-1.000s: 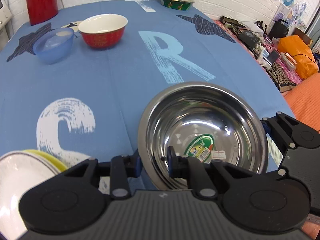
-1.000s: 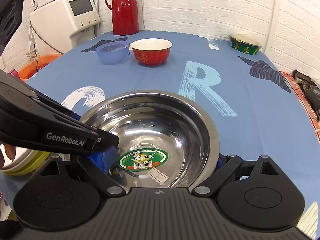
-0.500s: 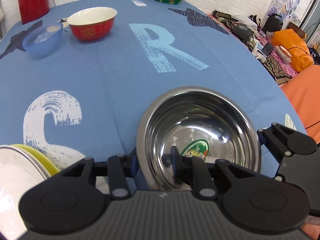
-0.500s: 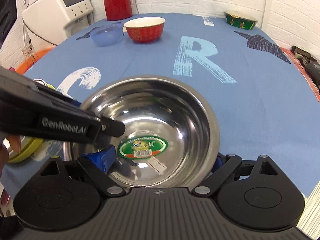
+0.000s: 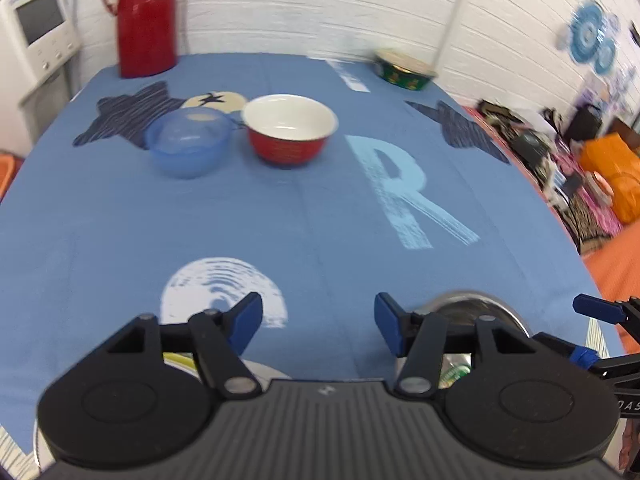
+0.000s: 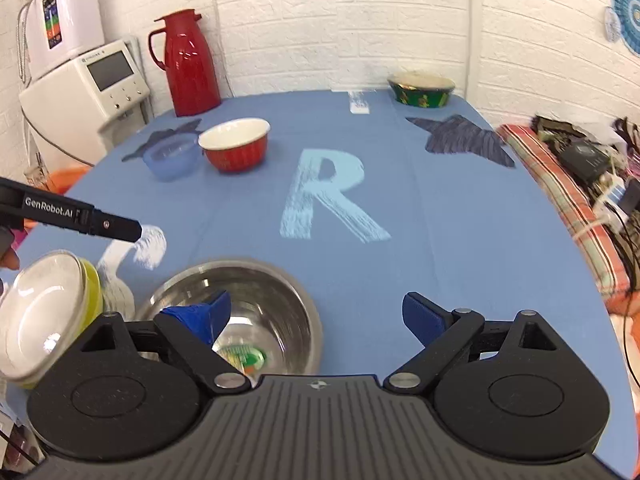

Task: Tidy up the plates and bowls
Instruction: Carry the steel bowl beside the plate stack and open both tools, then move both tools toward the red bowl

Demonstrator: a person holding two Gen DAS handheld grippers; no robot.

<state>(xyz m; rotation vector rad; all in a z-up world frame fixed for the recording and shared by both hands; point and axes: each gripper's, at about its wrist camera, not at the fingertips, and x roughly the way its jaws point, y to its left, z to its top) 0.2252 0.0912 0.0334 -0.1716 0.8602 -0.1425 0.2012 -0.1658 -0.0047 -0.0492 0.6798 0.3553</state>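
Left claw (image 5: 318, 322) and right claw (image 6: 316, 318) both hover level above the blue bench (image 6: 440, 240), fingers spread wide and holding nothing. The steel bowl (image 6: 276, 304) rests on the bench below the right claw's left finger, apparently untouched. Beside it stand stacked plates (image 6: 44, 312); a red bowl (image 6: 234, 150) and blue bowl (image 6: 172, 158) sit farther off.
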